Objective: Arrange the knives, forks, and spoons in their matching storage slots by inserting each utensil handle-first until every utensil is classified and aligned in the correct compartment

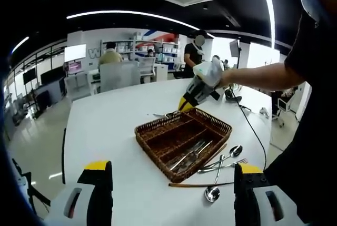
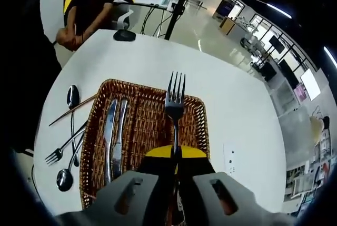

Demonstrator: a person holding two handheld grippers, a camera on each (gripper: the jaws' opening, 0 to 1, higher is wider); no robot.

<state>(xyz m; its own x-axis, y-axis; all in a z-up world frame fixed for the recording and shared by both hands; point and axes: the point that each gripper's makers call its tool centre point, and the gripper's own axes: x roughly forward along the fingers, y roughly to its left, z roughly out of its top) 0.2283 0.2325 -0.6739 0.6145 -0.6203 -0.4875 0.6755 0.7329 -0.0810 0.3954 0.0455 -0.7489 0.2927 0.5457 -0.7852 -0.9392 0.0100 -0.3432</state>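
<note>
- Right gripper [image 2: 175,155] clamps a slim steel fork [image 2: 175,105] by its handle — stiff, light, slippery — above the brown wicker tray [image 2: 197,118].
- Left gripper [image 1: 171,184]: jaws apart, empty.

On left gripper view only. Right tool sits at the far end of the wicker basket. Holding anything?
Observer: Yes. In the right gripper view the right tool is shut on a silver metal fork, gripped by its handle, with the tines pointing away from the tool.
Operator: What's the cutlery lying in the basket?
Observer: Two silver table knives, side by side along one side of the brown wicker basket. The fork hangs over the other side, apart from them.
</note>
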